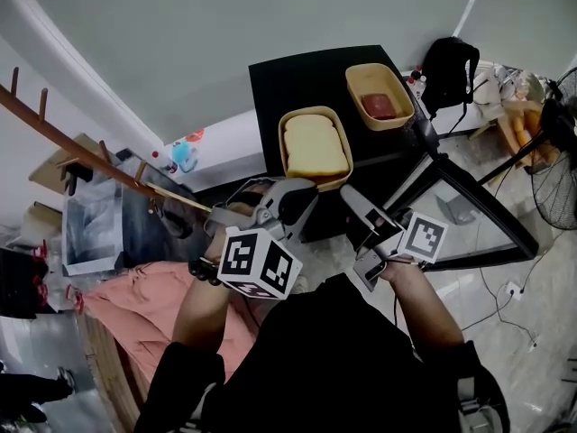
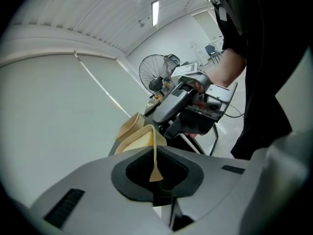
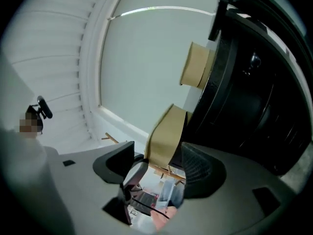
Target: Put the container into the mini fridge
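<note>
Two tan containers stand on the black mini fridge [image 1: 297,79]. The near container [image 1: 314,147] holds a yellow block; the far container [image 1: 379,97] holds something red. My left gripper [image 1: 302,188] is shut on the near container's front rim, which shows as a thin tan edge [image 2: 154,151] clamped between the pads of the left gripper [image 2: 155,173]. My right gripper [image 1: 356,215] stands open at the container's front right. In the right gripper view the near container [image 3: 166,133] lies just ahead between the spread pads of the right gripper [image 3: 156,163], and the left pad stands clear of it.
A black metal stand [image 1: 469,197] and a floor fan [image 1: 554,170] are to the right of the fridge. A black bag [image 1: 448,70] sits behind the far container. A wooden rack [image 1: 81,142] and pink cloth [image 1: 135,296] are on the left.
</note>
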Action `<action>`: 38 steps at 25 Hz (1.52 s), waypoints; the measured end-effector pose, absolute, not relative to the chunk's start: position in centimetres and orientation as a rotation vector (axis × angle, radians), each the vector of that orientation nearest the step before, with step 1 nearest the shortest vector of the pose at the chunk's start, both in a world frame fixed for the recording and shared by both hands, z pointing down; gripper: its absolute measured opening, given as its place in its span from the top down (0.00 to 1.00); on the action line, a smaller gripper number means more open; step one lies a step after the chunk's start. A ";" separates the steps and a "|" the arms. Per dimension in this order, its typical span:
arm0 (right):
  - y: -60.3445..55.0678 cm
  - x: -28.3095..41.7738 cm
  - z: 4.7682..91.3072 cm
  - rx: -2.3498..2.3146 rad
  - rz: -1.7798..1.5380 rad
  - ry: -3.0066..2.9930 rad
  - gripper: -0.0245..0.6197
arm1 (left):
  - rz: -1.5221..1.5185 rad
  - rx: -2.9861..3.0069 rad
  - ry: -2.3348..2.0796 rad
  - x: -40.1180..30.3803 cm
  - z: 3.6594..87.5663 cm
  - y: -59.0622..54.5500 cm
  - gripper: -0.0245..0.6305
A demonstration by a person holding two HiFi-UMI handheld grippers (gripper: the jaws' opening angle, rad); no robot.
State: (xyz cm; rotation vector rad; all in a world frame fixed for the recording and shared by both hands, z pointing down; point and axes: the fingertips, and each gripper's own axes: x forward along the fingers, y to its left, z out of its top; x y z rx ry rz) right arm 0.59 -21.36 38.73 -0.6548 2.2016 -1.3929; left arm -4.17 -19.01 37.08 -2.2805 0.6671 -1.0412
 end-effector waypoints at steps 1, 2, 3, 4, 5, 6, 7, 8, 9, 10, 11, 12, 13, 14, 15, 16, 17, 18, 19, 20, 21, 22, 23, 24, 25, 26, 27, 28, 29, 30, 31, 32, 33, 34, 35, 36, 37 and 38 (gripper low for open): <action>-21.5 0.5 38.7 -0.634 -1.421 2.168 0.50 | -1.035 -2.287 0.658 -4.0 37.1 -18.6 0.91; -21.6 0.5 38.7 -0.616 -1.446 2.138 0.50 | -1.028 -2.294 0.650 -3.9 37.1 -18.2 0.91; -21.6 0.4 38.7 -0.600 -1.465 2.114 0.50 | -1.021 -2.302 0.643 -3.8 37.1 -17.8 0.91; -21.7 0.3 38.6 -0.588 -1.479 2.097 0.50 | -1.014 -2.309 0.638 -3.8 37.0 -17.5 0.91; -21.8 0.3 38.5 -0.581 -1.488 2.086 0.50 | -1.007 -2.315 0.635 -3.8 37.0 -17.3 0.91; -21.9 0.2 38.5 -0.578 -1.494 2.079 0.50 | -1.002 -2.320 0.634 -3.9 36.9 -17.1 0.91; -21.9 0.1 38.5 -0.578 -1.500 2.074 0.50 | -1.000 -2.322 0.633 -3.9 36.9 -16.9 0.91; -21.9 0.0 38.5 -0.576 -1.506 2.068 0.50 | -0.999 -2.322 0.633 -3.8 37.0 -16.7 0.91; -21.9 -0.1 38.6 -0.573 -1.514 2.063 0.50 | -1.000 -2.321 0.632 -3.8 37.0 -16.4 0.91; -21.8 -0.2 38.7 -0.569 -1.521 2.057 0.50 | -0.999 -2.321 0.630 -3.7 37.0 -16.2 0.91; -21.7 -0.2 38.8 -0.567 -1.528 2.053 0.50 | -0.997 -2.325 0.627 -3.6 37.1 -15.9 0.91; -21.6 -0.2 38.9 -0.565 -1.536 2.050 0.50 | -0.992 -2.331 0.623 -3.5 37.1 -15.6 0.91; -21.5 -0.3 38.9 -0.563 -1.543 2.046 0.50 | -0.987 -2.339 0.618 -3.5 37.0 -15.4 0.91; -21.4 -0.3 39.0 -0.561 -1.550 2.042 0.50 | -0.983 -2.345 0.613 -3.4 37.0 -15.1 0.91; -21.3 -0.3 39.1 -0.558 -1.557 2.038 0.50 | -0.980 -2.350 0.609 -3.3 37.1 -14.8 0.91; -21.2 -0.4 39.2 -0.557 -1.563 2.035 0.50 | -0.978 -2.354 0.606 -3.3 37.1 -14.6 0.91; -21.0 -0.4 39.3 -0.555 -1.570 2.031 0.51 | -0.975 -2.359 0.604 -3.3 37.2 -14.3 0.91; -20.9 -0.4 39.4 -0.551 -1.579 2.025 0.53 | -0.973 -2.364 0.603 -3.3 37.2 -14.0 0.91; -20.7 -0.4 39.6 -0.545 -1.592 2.017 0.54 | -0.971 -2.369 0.604 -3.3 37.3 -13.8 0.91; -20.4 -0.4 39.7 -0.537 -1.606 2.007 0.55 | -0.969 -2.377 0.606 -3.3 37.4 -13.6 0.91; -20.2 -0.3 39.8 -0.529 -1.618 1.995 0.55 | -0.964 -2.387 0.610 -3.2 37.5 -13.4 0.91; -20.0 -0.3 39.9 -0.522 -1.626 1.983 0.56 | -0.954 -2.401 0.616 -3.2 37.5 -13.2 0.91; -19.8 -0.1 39.9 -0.516 -1.628 1.971 0.57 | -0.937 -2.417 0.622 -3.1 37.6 -13.0 0.91; -19.7 0.1 39.9 -0.511 -1.626 1.959 0.57 | -0.917 -2.434 0.630 -2.9 37.7 -12.8 0.91; -19.5 0.3 39.9 -0.509 -1.620 1.949 0.58 | -0.894 -2.449 0.639 -2.8 37.8 -12.6 0.91; -19.3 0.6 39.9 -0.507 -1.613 1.940 0.58 | -0.872 -2.461 0.649 -2.5 37.8 -12.4 0.91; -19.1 1.0 40.0 -0.507 -1.607 1.931 0.59 | -0.850 -2.473 0.660 -2.3 37.9 -12.1 0.91; -18.9 1.3 40.0 -0.506 -1.603 1.919 0.59 | -0.827 -2.490 0.671 -2.0 37.9 -11.9 0.91; -18.8 1.7 40.1 -0.504 -1.602 1.905 0.59 | -0.799 -2.512 0.684 -1.7 37.9 -11.7 0.91; -18.6 2.1 40.2 -0.502 -1.602 1.889 0.59 | -0.768 -2.539 0.697 -1.3 37.8 -11.5 0.91; -18.4 2.5 40.3 -0.500 -1.602 1.872 0.59 | -0.734 -2.567 0.711 -1.0 37.6 -11.2 0.91; -18.1 2.9 40.4 -0.499 -1.600 1.857 0.59 | -0.700 -2.593 0.724 -0.7 37.5 -11.0 0.90; -17.8 3.4 40.5 -0.500 -1.596 1.845 0.60 | -0.665 -2.615 0.737 -0.4 37.4 -10.7 0.90; -17.6 3.7 40.5 -0.500 -1.591 1.835 0.60 | -0.632 -2.634 0.749 -0.2 37.4 -10.5 0.89; -17.3 4.1 40.5 -0.500 -1.587 1.829 0.60 | -0.600 -2.649 0.761 -0.1 37.4 -10.2 0.87; -17.0 4.5 40.5 -0.500 -1.584 1.824 0.60 | -0.571 -2.662 0.770 0.1 37.4 -9.9 0.86; -16.7 4.9 40.6 -0.500 -1.581 1.821 0.60 | -0.545 -2.674 0.778 0.2 37.5 -9.6 0.86; -16.5 5.4 40.7 -0.501 -1.580 1.818 0.60 | -0.525 -2.686 0.785 0.4 37.5 -9.3 0.86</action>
